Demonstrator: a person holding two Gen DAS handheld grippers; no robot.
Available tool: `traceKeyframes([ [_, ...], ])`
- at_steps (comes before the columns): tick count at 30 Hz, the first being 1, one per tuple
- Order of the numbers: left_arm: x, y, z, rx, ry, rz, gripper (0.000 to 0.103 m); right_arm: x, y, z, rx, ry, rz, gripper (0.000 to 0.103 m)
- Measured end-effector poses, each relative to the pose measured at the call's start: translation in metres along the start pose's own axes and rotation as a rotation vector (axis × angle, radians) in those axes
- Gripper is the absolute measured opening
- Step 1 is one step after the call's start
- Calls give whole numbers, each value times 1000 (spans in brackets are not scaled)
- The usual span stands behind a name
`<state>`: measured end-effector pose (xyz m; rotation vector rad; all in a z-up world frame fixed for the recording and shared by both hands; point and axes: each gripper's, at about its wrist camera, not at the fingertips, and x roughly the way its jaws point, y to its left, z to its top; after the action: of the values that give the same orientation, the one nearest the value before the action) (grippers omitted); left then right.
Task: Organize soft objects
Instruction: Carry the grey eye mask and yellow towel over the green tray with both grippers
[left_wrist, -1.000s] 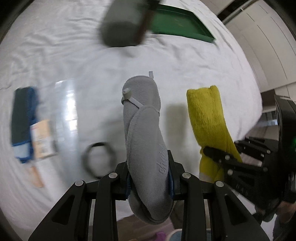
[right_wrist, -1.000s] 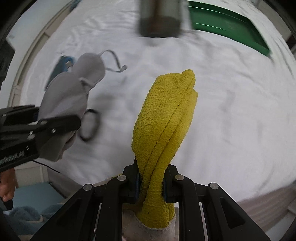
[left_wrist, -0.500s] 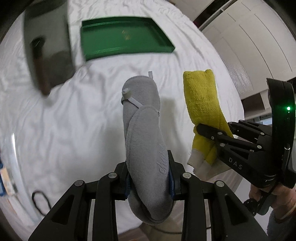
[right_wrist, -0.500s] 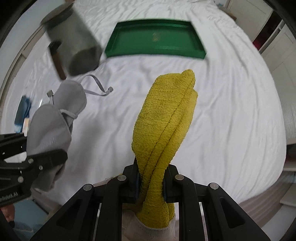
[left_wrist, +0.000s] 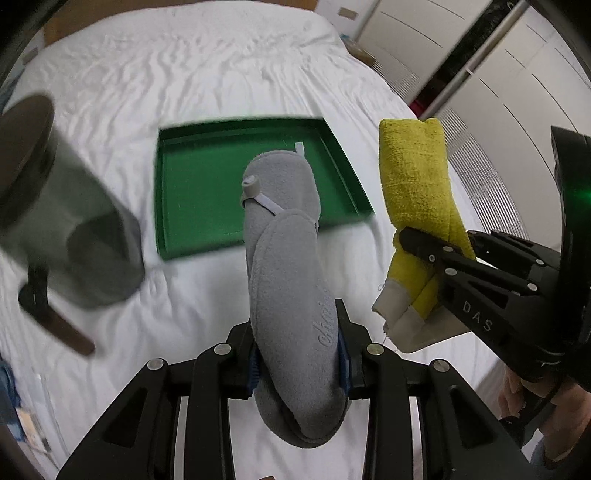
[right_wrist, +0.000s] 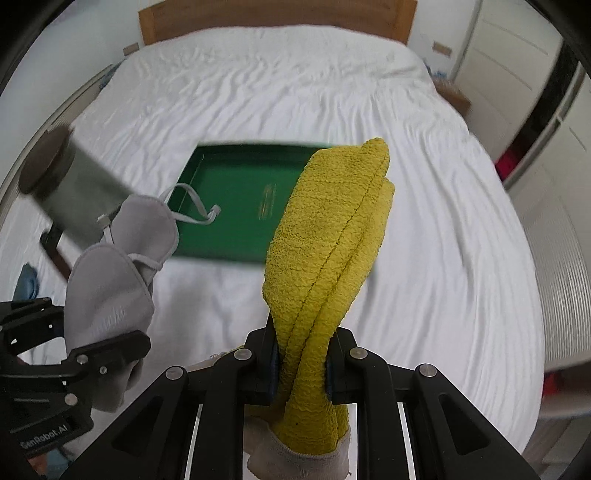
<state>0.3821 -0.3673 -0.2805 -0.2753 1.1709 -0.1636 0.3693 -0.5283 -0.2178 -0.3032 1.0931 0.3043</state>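
Note:
My left gripper (left_wrist: 297, 360) is shut on a folded grey fleece eye mask (left_wrist: 288, 280) with a white strap, held upright above the white bed. My right gripper (right_wrist: 299, 363) is shut on a folded yellow towel (right_wrist: 328, 243) with a grey edge, also held upright. In the left wrist view the towel (left_wrist: 417, 181) and right gripper (left_wrist: 436, 254) are to the right of the mask. In the right wrist view the mask (right_wrist: 110, 284) and left gripper (right_wrist: 107, 350) are at the lower left. A green tray (left_wrist: 199, 206) lies on the bed ahead of both; it also shows in the right wrist view (right_wrist: 236, 206).
A grey cylindrical container (left_wrist: 55, 218) with a dark lid lies on the bed left of the tray, a dark strip (left_wrist: 55, 321) beside it. A blue item (right_wrist: 27, 282) lies at the far left. A wooden headboard (right_wrist: 273, 14) stands beyond. White cupboards (left_wrist: 517, 92) stand on the right.
Both grippers have swung toward the head of the bed with their loads. The green tray and grey container have come nearer and lower in view. The packaged blue item has left the left view.

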Motion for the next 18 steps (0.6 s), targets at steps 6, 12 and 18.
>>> traceKeyframes([
  [6, 26, 20, 47, -41, -66, 75, 29, 31, -6, 40, -38, -49, -10, 17],
  [12, 71, 49, 85, -95, -94, 179, 30, 119, -4, 70, -42, -60, 24, 18],
  [18, 126, 77, 108, -127, -44, 262, 31, 210, -24, 101, -43, -19, 25, 18],
])
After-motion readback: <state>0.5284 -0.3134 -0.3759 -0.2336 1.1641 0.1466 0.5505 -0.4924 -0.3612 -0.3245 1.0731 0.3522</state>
